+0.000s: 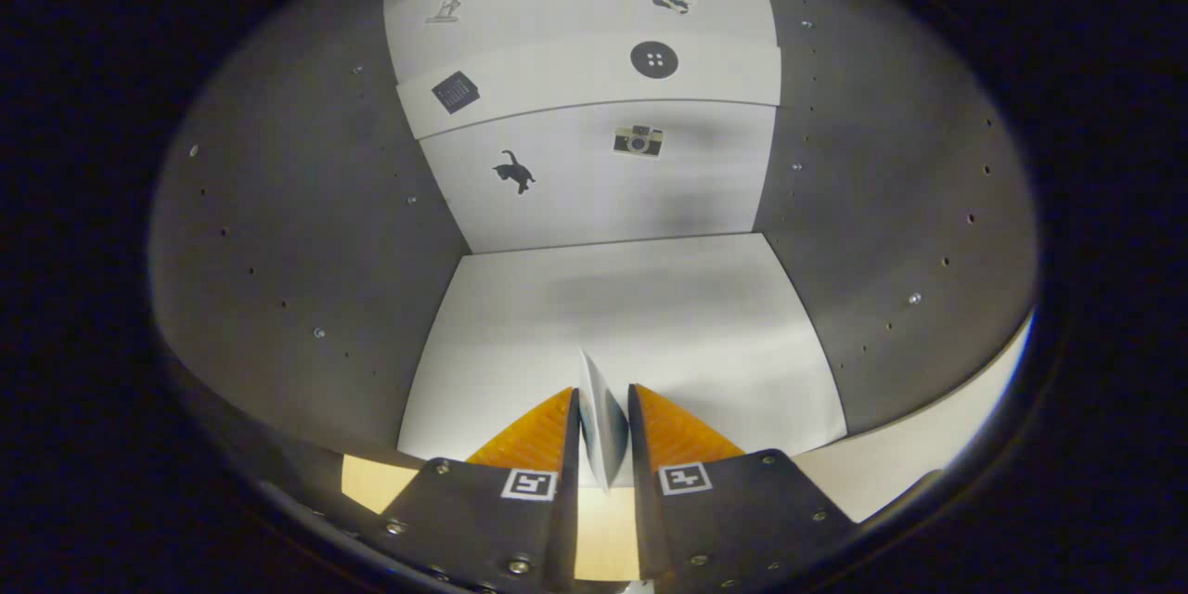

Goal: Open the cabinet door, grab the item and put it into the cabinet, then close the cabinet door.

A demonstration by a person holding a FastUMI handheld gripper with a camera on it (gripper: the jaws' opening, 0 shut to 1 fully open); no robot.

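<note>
While the gripper (603,408) holds a thin card (601,422) clamped between its fingers, the white cabinet floor (631,325) spreads ahead, grey side walls (306,232) flanking a stickered back panel (603,186).

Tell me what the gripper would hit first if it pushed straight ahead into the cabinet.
Probably nothing before the cabinet's back wall. The gripper, shut on a thin card, points over the bare white floor; that wall, with a cat sticker, looks first in line, though depth is unclear.
</note>
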